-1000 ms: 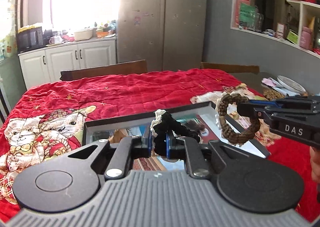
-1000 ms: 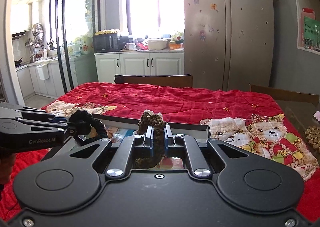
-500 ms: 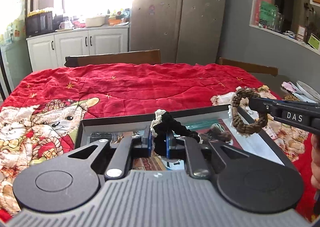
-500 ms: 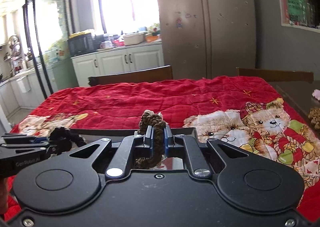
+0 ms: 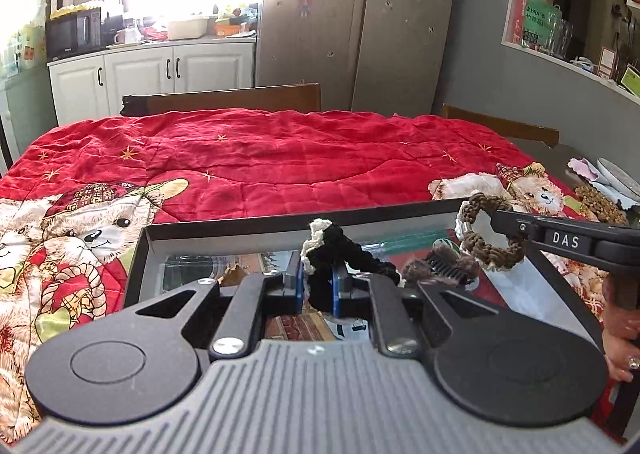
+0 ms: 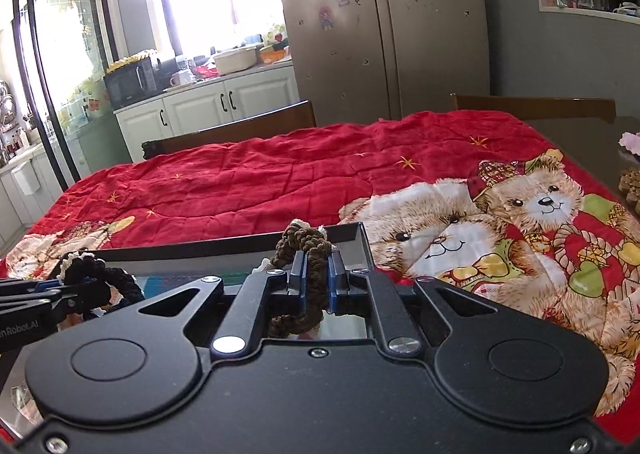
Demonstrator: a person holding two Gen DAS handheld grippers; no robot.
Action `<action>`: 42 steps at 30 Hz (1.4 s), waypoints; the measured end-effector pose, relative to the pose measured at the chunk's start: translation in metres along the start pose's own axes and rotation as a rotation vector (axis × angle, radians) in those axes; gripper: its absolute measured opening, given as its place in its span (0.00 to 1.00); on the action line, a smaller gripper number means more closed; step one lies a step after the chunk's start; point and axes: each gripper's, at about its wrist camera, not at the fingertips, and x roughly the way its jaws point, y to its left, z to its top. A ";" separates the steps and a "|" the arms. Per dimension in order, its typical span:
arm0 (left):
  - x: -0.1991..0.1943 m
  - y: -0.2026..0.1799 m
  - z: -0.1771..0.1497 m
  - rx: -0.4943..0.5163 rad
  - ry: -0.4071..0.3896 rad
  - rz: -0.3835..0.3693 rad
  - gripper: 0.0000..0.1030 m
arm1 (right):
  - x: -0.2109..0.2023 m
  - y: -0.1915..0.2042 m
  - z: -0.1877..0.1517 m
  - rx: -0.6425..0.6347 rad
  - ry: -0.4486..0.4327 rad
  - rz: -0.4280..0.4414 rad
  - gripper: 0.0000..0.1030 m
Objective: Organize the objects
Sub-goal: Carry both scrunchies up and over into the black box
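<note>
Both grippers are sinking toward the dark tray (image 5: 144, 254) compared with a second ago. The left gripper (image 5: 318, 286) is pinching the black braided ring (image 5: 340, 250) over the tray's middle; the right gripper (image 6: 316, 286) is clamping the brown braided ring (image 6: 308, 250) near its right edge. Release is likely coming soon.

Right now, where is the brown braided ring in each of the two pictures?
Left wrist view: the brown ring is at the right, pinched by the right gripper, above the tray.
Right wrist view: the ring is at the centre, between the fingers.
Shared landmark: the fridge.
</note>
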 end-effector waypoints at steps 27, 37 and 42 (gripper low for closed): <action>0.018 -0.004 -0.004 0.033 0.063 0.026 0.17 | 0.022 0.005 -0.001 -0.041 0.131 -0.057 0.10; 0.022 -0.002 -0.005 0.021 0.083 0.041 0.18 | 0.026 0.004 -0.001 -0.037 0.150 -0.064 0.11; 0.022 -0.002 -0.005 0.015 0.083 0.044 0.30 | 0.026 0.003 -0.001 -0.038 0.148 -0.067 0.11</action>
